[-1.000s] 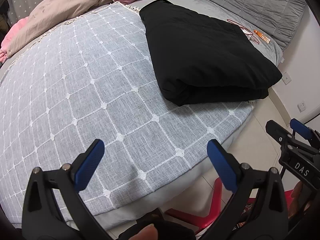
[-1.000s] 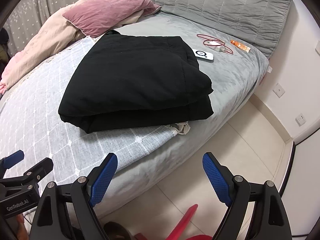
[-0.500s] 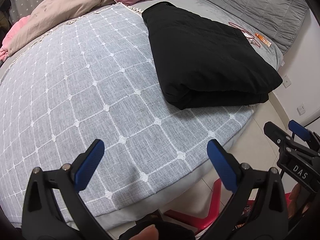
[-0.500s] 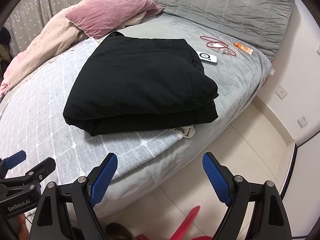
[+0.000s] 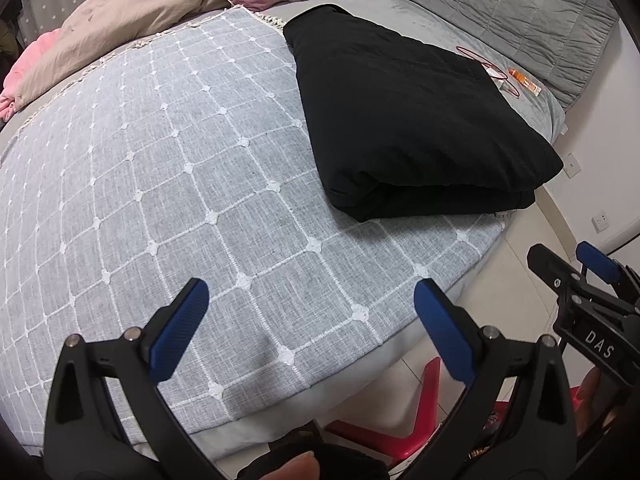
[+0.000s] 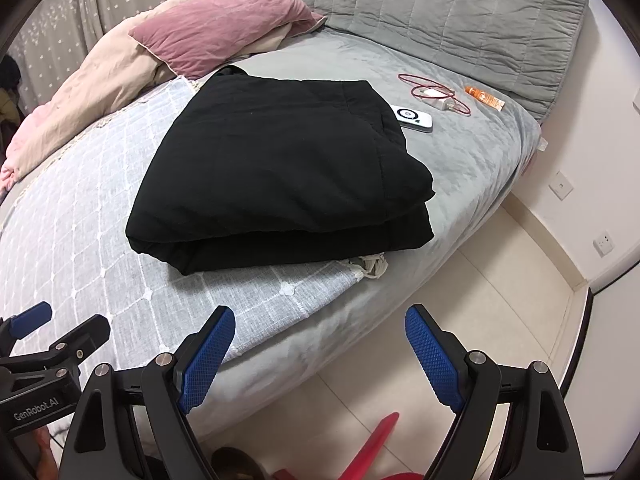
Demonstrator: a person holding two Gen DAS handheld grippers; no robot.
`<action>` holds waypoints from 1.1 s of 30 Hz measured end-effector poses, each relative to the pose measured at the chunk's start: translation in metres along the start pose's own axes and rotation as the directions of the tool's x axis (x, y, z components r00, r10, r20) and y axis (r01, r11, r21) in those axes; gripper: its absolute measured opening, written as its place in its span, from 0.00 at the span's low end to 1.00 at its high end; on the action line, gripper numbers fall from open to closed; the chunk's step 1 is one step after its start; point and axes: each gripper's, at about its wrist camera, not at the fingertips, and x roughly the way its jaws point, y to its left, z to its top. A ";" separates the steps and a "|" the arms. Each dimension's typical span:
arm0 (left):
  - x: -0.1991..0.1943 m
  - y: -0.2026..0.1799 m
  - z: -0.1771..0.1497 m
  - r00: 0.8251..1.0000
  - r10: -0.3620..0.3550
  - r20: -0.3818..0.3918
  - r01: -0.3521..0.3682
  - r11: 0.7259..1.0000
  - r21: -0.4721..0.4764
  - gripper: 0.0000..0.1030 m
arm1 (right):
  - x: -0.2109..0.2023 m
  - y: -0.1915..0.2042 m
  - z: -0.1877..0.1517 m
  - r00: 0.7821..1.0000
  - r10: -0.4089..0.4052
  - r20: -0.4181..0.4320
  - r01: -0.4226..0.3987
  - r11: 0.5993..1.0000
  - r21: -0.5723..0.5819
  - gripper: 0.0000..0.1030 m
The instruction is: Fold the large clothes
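A black garment (image 5: pixel 404 120) (image 6: pixel 276 172) lies folded into a thick rectangle on the grey checked blanket (image 5: pixel 168 184) (image 6: pixel 80 216) that covers the round bed. My left gripper (image 5: pixel 308 308) hangs open over the blanket's near edge, well short of the garment, with nothing between its blue pads. My right gripper (image 6: pixel 320 340) is open too, above the bed's edge and the floor, with nothing in it. The right gripper also shows at the right edge of the left wrist view (image 5: pixel 576 264), and part of the left gripper sits at the lower left of the right wrist view (image 6: pixel 52 328).
A white remote (image 6: pixel 412 118), a red cable with a plug (image 6: pixel 432 90) and an orange tube (image 6: pixel 484 98) lie beyond the garment. Pink and beige pillows (image 6: pixel 180 44) sit at the head. A red stool (image 5: pixel 416 412) stands on the tiled floor (image 6: pixel 480 304) below.
The view has shifted slightly, so the garment sits a little lower and nearer in both views. Both grippers stay open and hold nothing.
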 end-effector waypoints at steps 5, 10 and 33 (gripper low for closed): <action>0.001 0.000 0.000 1.000 -0.001 -0.002 0.001 1.000 -0.002 0.99 | -0.001 0.001 -0.001 1.000 -0.003 -0.001 0.003 1.000 -0.001 0.86; 0.002 -0.001 0.001 1.000 -0.009 -0.005 0.009 1.000 -0.005 0.99 | -0.002 0.003 -0.001 1.000 -0.006 -0.001 0.006 1.000 0.000 0.86; 0.001 -0.001 -0.001 1.000 -0.019 -0.013 0.019 1.000 -0.007 0.99 | -0.005 0.001 -0.003 1.000 -0.017 -0.004 0.017 1.000 0.009 0.86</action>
